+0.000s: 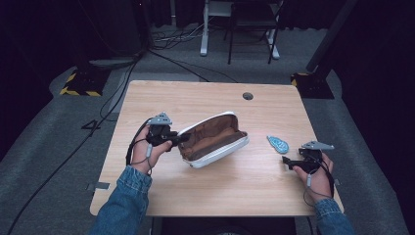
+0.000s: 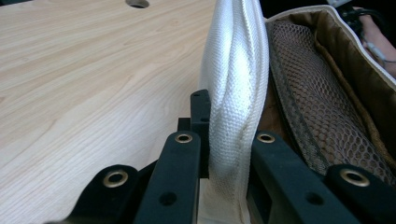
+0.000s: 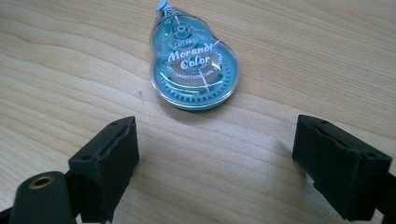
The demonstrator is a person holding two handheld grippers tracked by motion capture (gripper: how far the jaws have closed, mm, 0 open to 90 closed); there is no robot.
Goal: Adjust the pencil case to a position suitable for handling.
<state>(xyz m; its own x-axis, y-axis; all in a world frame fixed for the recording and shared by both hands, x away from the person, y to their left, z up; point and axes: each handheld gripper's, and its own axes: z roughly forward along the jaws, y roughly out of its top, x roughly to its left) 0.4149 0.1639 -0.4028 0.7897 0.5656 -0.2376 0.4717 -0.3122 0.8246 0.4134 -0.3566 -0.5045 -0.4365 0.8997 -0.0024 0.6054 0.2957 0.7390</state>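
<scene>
Left hand-held gripper point(image 1: 182, 138) pinches the white wall of the open pencil case point(image 1: 215, 139). Right hand-held gripper point(image 1: 286, 163) stands spread, near the correction tape point(image 1: 278, 144) on the desk point(image 1: 195, 98).

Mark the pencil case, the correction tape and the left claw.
pencil case point(image 1: 215, 139), high view, on its brown inner lining.
correction tape point(image 3: 194, 70), right gripper view, on its clear teal housing over the gear wheel.
left claw point(image 1: 182, 137), high view, at the tips clamped on the case's white wall.
</scene>
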